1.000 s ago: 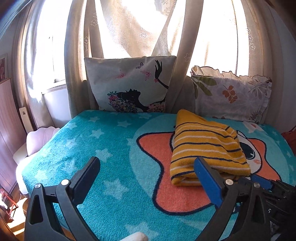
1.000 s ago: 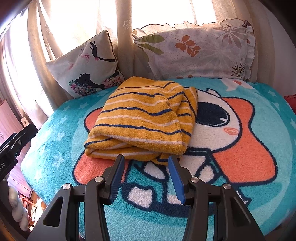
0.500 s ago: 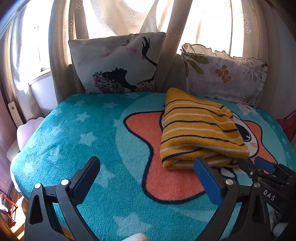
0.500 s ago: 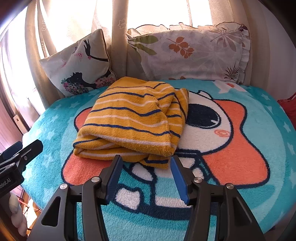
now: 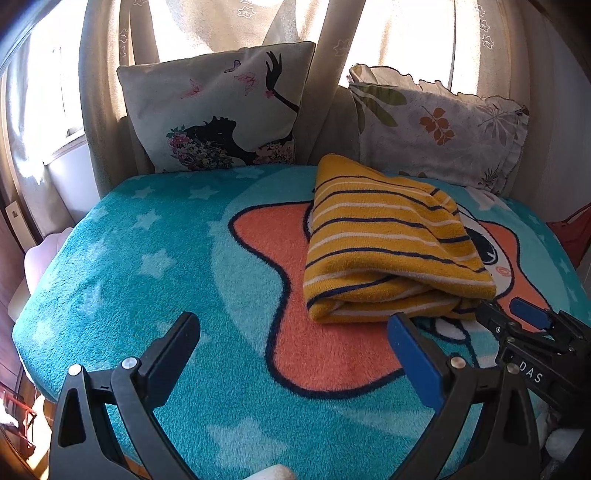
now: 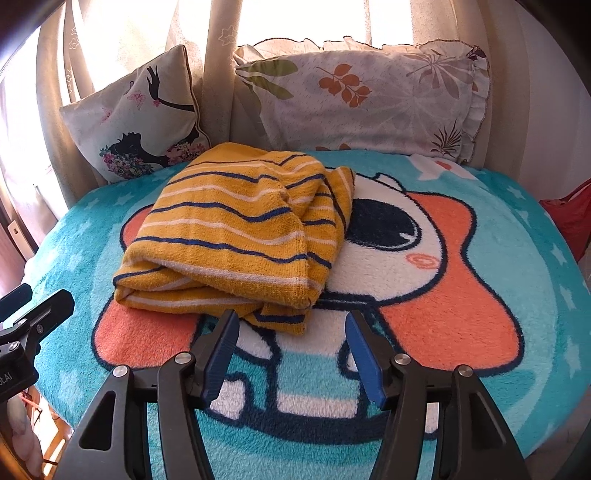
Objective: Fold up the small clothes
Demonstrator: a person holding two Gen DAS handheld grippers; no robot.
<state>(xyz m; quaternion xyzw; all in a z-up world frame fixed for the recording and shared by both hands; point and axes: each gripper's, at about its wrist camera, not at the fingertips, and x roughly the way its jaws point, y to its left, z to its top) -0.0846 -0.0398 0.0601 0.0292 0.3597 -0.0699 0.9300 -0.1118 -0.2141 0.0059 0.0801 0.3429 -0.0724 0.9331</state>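
**Hovering both grippers near the folded yellow garment**

Holding my left gripper (image 5: 291,332) above the teal fleece blanket with white stars and an orange star cartoon (image 5: 147,266), I am keeping its fingers spread wide with nothing between them. The folded mustard-yellow terry garment with navy and white stripes (image 5: 388,243) is lying on the blanket over the cartoon's orange star, ahead and to the right of this gripper, apart from both fingers.

I am holding my right gripper (image 6: 291,332) just in front of the garment's (image 6: 236,236) near edge, its blue-padded fingers parted to a moderate gap and gripping nothing; the left fingertip (image 6: 225,328) is sitting just beside a loose corner of the cloth, though I cannot tell whether it is touching.

Behind the garment, a cream square cushion printed with a black silhouette of a woman (image 5: 221,110) and a ruffled pillow with a leaf print (image 6: 362,96) are leaning against the beige curtains (image 5: 236,26)
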